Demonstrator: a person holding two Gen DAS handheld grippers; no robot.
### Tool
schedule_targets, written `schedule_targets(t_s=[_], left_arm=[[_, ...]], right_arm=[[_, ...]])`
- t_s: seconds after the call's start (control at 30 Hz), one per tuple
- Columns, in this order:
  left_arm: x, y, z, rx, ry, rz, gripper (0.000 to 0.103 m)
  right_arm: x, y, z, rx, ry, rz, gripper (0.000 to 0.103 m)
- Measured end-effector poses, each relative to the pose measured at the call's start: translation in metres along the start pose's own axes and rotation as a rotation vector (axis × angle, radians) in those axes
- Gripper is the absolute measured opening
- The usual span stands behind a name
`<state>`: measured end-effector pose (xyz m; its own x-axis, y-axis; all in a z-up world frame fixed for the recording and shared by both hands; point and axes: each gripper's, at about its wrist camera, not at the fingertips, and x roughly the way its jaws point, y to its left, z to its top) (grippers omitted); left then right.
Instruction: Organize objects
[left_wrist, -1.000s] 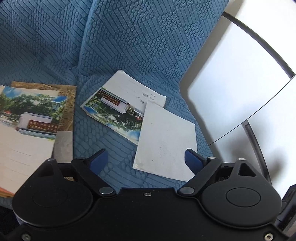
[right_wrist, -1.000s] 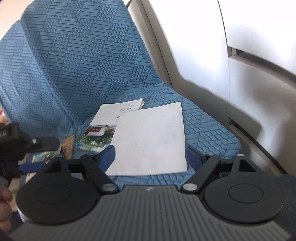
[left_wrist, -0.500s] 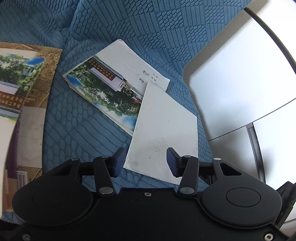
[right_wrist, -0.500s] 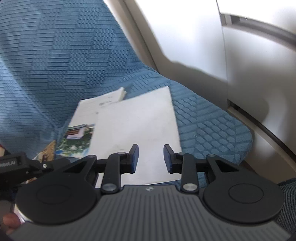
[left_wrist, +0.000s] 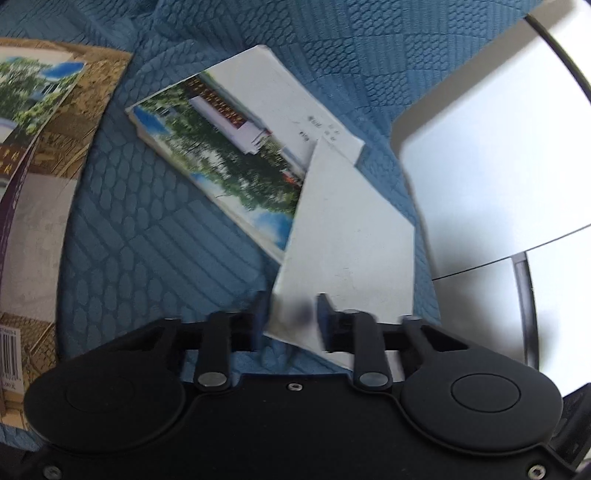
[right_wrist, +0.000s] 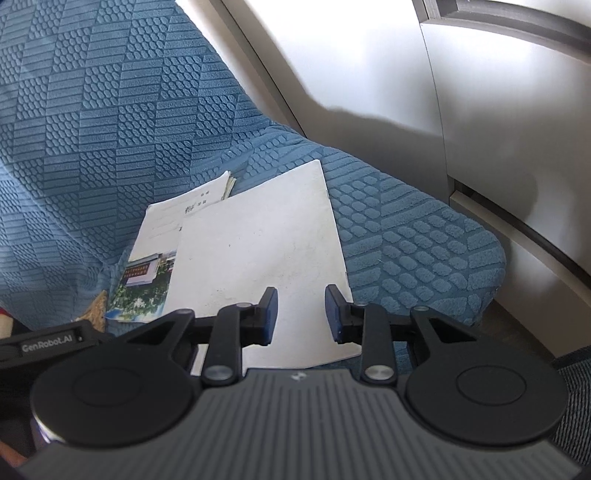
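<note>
A plain white booklet (left_wrist: 351, 251) lies on the blue textured seat cover (left_wrist: 147, 240), overlapping a booklet with a photo cover (left_wrist: 236, 155). My left gripper (left_wrist: 291, 314) points down at the white booklet's near left corner. Its jaws are closing, with that corner between the blurred blue pads (left_wrist: 260, 314). In the right wrist view the white booklet (right_wrist: 258, 251) fills the middle. My right gripper (right_wrist: 301, 315) hangs over its near edge, a narrow gap between the pads (right_wrist: 267, 315) and the sheet showing through it. The photo booklet (right_wrist: 147, 280) pokes out to the left.
A stack of larger books with photo covers (left_wrist: 37, 184) lies at the left on the cover. White cabinet panels (left_wrist: 498, 166) (right_wrist: 480, 110) rise right beside the seat's edge (right_wrist: 480, 258). The left gripper's body (right_wrist: 48, 347) shows at the lower left of the right wrist view.
Both grippers came down toward the white booklet and their jaws narrowed from wide apart. The left gripper's fingers now straddle the booklet's near corner; the right gripper's fingers sit over its near edge.
</note>
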<state>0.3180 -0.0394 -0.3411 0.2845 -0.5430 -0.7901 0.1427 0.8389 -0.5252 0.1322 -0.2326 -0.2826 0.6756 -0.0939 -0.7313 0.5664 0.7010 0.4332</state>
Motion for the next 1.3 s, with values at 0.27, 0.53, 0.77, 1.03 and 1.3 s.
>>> schedule_targets(t_s=[0.27, 0.53, 0.77, 1.03, 1.3], left_arm=[[-0.010, -0.002, -0.005, -0.066, -0.002, 0.008, 0.010], [-0.035, -0.006, -0.014, -0.126, -0.038, -0.076, 0.000], [-0.048, -0.010, -0.020, -0.141, -0.038, -0.146, 0.000], [-0.059, -0.003, -0.030, -0.207, -0.021, -0.241, 0.000], [-0.070, -0.001, -0.027, -0.224, -0.044, -0.279, 0.000]], right_arm=[[-0.002, -0.008, 0.000, 0.043, 0.011, 0.038, 0.031], [-0.030, -0.013, 0.000, 0.076, -0.056, 0.116, 0.033], [-0.052, -0.023, -0.006, 0.171, -0.034, 0.278, 0.039], [-0.043, -0.048, -0.025, 0.470, 0.132, 0.499, 0.066], [-0.024, -0.036, -0.019, 0.459, 0.255, 0.556, 0.066]])
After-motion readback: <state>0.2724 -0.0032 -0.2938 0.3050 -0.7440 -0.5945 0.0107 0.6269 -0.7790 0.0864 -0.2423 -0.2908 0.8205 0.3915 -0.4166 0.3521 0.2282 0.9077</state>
